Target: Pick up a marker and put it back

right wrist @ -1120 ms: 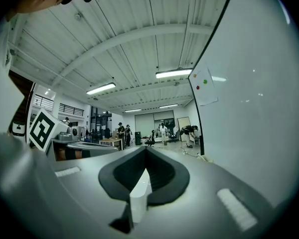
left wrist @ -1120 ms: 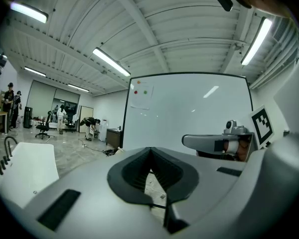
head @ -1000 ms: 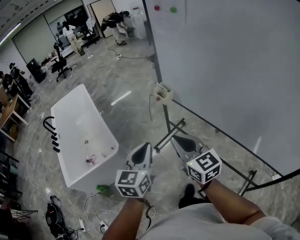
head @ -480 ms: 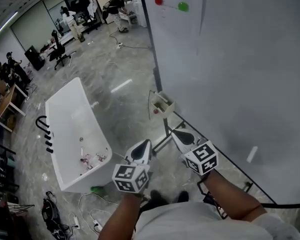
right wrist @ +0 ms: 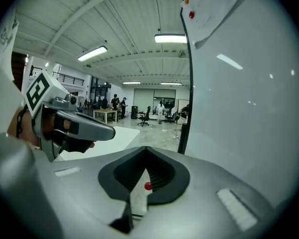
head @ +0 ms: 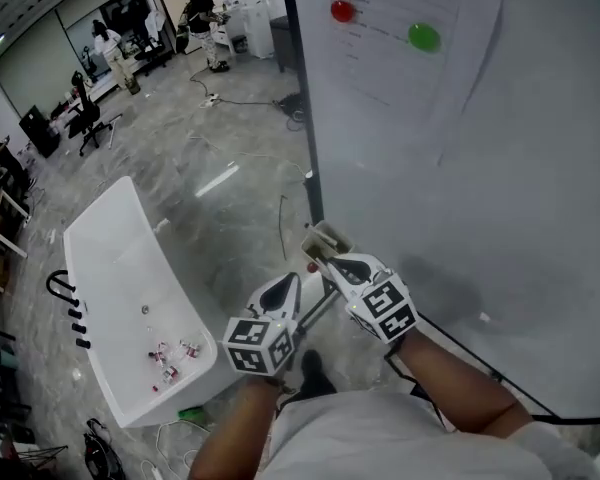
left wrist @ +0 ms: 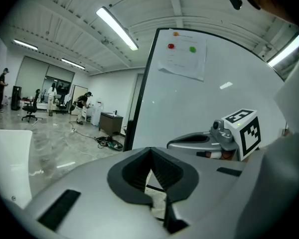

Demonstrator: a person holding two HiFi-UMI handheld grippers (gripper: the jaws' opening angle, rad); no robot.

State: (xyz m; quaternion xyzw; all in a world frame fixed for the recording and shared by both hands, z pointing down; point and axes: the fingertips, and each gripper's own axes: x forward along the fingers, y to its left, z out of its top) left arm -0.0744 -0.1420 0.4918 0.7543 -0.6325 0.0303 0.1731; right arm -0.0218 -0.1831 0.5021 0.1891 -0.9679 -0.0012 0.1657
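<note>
A small white marker holder [head: 325,238] hangs at the whiteboard's [head: 500,198] lower left edge. A red round tip [head: 311,266], apparently a marker's cap, shows just below it. The tip of my right gripper [head: 342,264] is right beside the holder, jaws shut with nothing in them. In the right gripper view, the white holder and the red tip [right wrist: 148,186] show through the gap under the closed jaws [right wrist: 146,151]. My left gripper [head: 283,296] hangs a little lower and to the left, also shut and empty; its jaws [left wrist: 150,151] meet at the tip.
A white bathtub [head: 120,298] stands on the floor to the left, with small items inside. A paper sheet [head: 400,48] with a red and a green magnet hangs on the board. The board's stand legs [head: 325,303] lie below the grippers. People and desks are far back.
The view has closed in on the whiteboard. Both grippers have moved forward, and the right one has come up beside the holder. Both sets of jaws stay shut.
</note>
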